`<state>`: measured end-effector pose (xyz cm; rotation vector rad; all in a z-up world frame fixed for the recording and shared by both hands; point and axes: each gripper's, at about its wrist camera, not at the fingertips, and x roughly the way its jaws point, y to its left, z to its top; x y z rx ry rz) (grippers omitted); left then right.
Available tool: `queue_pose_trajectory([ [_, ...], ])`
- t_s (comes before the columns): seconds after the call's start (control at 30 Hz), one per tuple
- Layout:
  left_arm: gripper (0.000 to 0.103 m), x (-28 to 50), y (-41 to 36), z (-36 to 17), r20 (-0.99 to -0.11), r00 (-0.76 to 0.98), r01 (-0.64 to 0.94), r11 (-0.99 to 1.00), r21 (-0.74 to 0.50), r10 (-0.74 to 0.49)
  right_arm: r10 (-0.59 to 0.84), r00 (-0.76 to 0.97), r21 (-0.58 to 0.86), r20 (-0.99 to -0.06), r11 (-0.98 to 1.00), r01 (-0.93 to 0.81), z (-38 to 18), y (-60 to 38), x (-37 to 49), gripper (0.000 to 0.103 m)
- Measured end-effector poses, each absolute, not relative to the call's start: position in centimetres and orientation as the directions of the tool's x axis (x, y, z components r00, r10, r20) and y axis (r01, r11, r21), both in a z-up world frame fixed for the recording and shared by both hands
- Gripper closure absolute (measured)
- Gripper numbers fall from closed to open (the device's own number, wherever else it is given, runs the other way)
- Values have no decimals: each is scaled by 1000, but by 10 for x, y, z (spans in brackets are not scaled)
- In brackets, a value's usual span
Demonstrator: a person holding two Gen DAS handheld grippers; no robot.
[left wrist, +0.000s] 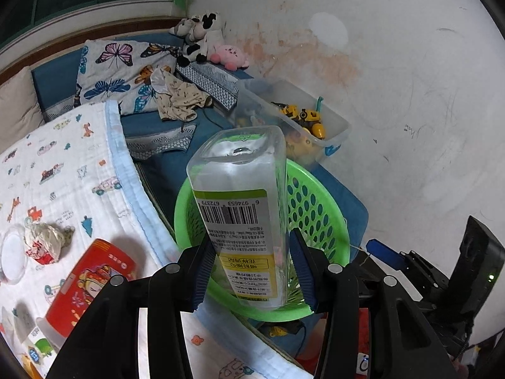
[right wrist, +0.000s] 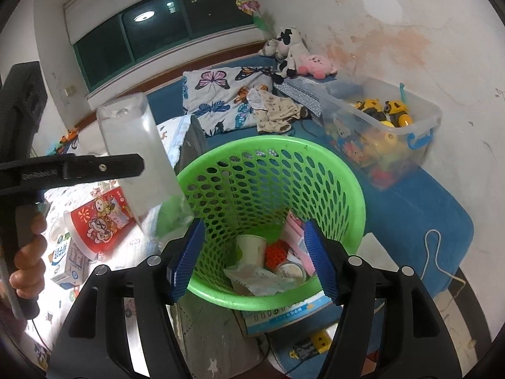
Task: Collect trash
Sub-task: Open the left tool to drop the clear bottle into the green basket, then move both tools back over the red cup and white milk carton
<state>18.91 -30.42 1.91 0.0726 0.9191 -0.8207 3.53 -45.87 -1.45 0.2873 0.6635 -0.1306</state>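
Note:
A clear, squarish plastic bottle (left wrist: 240, 189) with a yellow-green barcode label is clamped bottom-up between the blue pads of my left gripper (left wrist: 252, 268). It hangs over the near left rim of the green perforated basket (left wrist: 315, 202). In the right wrist view the same bottle (right wrist: 135, 151) tilts beside the basket's left rim, with one black finger (right wrist: 104, 167) of the left gripper across it. My right gripper (right wrist: 252, 259) is open above the basket (right wrist: 347, 189), with nothing between its pads. A paper cup (right wrist: 252, 248), wrappers and an orange piece lie inside the basket.
On the printed blanket (left wrist: 79, 164) lie a red snack canister (left wrist: 91, 284), a crumpled paper wad (left wrist: 44, 240), a clear lid (left wrist: 12, 252) and a milk carton (right wrist: 68, 262). A clear toy bin (right wrist: 394, 132) stands behind the basket along the wall. A person's hand (right wrist: 28, 252) holds the left gripper's handle.

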Motion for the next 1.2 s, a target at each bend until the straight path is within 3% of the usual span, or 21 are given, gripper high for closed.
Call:
queue_pose_trajectory([
  [0.53, 51, 173, -276, 30, -714, 357, 656, 706, -267, -602, 0, 790, 230, -613, 957, 178, -9, -441, 28, 35],
  [1.2, 49, 163, -122, 43, -688, 532, 472, 848, -243, -494, 169, 777, 257, -607, 966, -9, -1, -361, 66, 30],
])
